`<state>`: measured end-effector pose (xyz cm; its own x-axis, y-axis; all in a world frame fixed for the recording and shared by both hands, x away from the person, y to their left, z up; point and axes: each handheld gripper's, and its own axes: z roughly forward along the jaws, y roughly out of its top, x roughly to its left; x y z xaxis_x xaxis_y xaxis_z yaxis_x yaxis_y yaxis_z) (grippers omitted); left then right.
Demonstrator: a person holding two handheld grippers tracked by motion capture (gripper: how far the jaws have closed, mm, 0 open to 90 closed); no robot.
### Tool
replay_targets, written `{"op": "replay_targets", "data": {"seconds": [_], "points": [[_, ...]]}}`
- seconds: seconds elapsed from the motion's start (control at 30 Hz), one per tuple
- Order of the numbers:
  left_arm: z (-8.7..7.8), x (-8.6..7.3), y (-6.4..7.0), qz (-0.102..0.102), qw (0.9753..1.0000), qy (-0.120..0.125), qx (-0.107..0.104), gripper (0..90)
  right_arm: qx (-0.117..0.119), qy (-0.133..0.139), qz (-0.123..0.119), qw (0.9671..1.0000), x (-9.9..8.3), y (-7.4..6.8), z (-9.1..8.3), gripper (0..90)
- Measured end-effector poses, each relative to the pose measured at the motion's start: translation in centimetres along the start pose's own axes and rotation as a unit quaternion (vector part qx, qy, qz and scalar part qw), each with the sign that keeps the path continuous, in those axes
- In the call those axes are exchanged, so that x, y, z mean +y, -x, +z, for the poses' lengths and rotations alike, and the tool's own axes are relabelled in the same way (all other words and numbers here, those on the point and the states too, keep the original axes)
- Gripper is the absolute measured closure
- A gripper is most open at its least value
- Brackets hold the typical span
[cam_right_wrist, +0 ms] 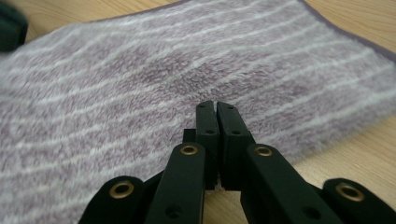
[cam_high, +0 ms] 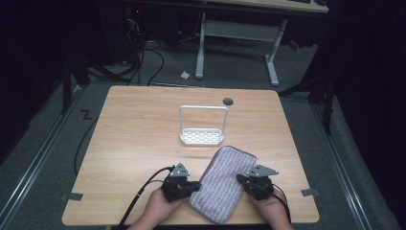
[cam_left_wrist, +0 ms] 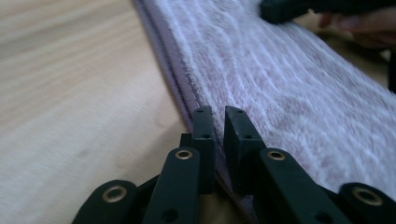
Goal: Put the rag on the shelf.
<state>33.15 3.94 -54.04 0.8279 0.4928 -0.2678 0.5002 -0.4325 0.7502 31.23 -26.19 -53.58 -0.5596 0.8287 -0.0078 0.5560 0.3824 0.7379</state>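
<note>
Low in the frame, a folded purple towel (cam_high: pixel 221 184) on the bench (cam_high: pixel 139 139) is flanked by the left claw (cam_high: pixel 193 186) and right claw (cam_high: pixel 243 180), each nearly closed at its edge, seemingly gripping nothing, probably for folding.

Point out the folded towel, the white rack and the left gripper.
towel (cam_high: pixel 221 184): high view, middle of its striped top.
white rack (cam_high: pixel 202 136): high view, its perforated base.
left gripper (cam_left_wrist: pixel 219 119): left gripper view, between its jaw tips at the towel's edge.

Fluffy cloth towel (cam_high: pixel 222 183), matt wood table (cam_high: pixel 139 139)
</note>
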Motion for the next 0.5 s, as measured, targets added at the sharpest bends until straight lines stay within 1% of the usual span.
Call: {"op": "replay_targets", "data": {"seconds": [0.03,0.07,0.1,0.13,0.17,0.2,0.23,0.27,0.3,0.33,0.43,0.47,0.5], "points": [[-0.4,-0.5,0.6,0.002,0.9999,-0.006,-0.009,82.9,0.004,0.001,-0.001,1.0,0.1,0.0,0.1,88.5],[-0.4,-0.5,0.6,0.002,0.9999,-0.006,-0.009,82.9,0.004,0.001,-0.001,1.0,0.1,0.0,0.1,88.5],[-1.0,-1.3,1.3,0.004,0.9999,-0.01,-0.013,82.9,0.017,0.003,-0.001,0.9998,0.2,-0.1,0.3,88.5],[-1.0,-1.3,1.3,0.004,0.9999,-0.01,-0.013,82.9,0.017,0.003,-0.001,0.9998,0.2,-0.1,0.3,88.5],[-1.3,-1.7,1.6,0.006,0.9998,-0.012,-0.015,82.9,0.032,0.004,-0.004,0.9995,0.5,-0.6,0.7,88.5],[-1.9,-2.3,2.0,0.005,0.9997,-0.016,-0.017,82.8,0.037,0.004,-0.011,0.9992,0.7,-0.8,0.9,88.5],[-1.9,-2.3,2.0,0.005,0.9997,-0.016,-0.017,82.8,0.042,0.003,-0.018,0.999,0.9,-1.1,1.1,88.4],[-2.4,-2.8,2.3,0.0,0.9996,-0.018,-0.023,82.7,0.047,0.004,-0.024,0.9986,1.1,-1.5,1.4,88.4],[-2.4,-2.8,2.3,0.0,0.9996,-0.018,-0.023,82.6,0.047,0.004,-0.024,0.9986,1.1,-1.5,1.4,88.4],[-2.8,-3.4,2.5,-0.009,0.9993,-0.018,-0.033,82.5,0.058,0.003,-0.033,0.9978,1.5,-2.1,1.9,88.3],[-3.3,-4.0,2.9,-0.017,0.999,-0.017,-0.037,82.3,0.069,0.008,-0.048,0.9964,2.0,-3.1,2.5,87.7],[-3.3,-4.0,2.9,-0.017,0.999,-0.017,-0.037,81.3,0.071,0.009,-0.052,0.996,2.1,-3.4,2.6,87.6],[-3.6,-4.3,3.1,-0.021,0.9988,-0.017,-0.041,79.9,0.073,0.009,-0.058,0.9956,2.2,-3.6,2.7,87.4]]}}
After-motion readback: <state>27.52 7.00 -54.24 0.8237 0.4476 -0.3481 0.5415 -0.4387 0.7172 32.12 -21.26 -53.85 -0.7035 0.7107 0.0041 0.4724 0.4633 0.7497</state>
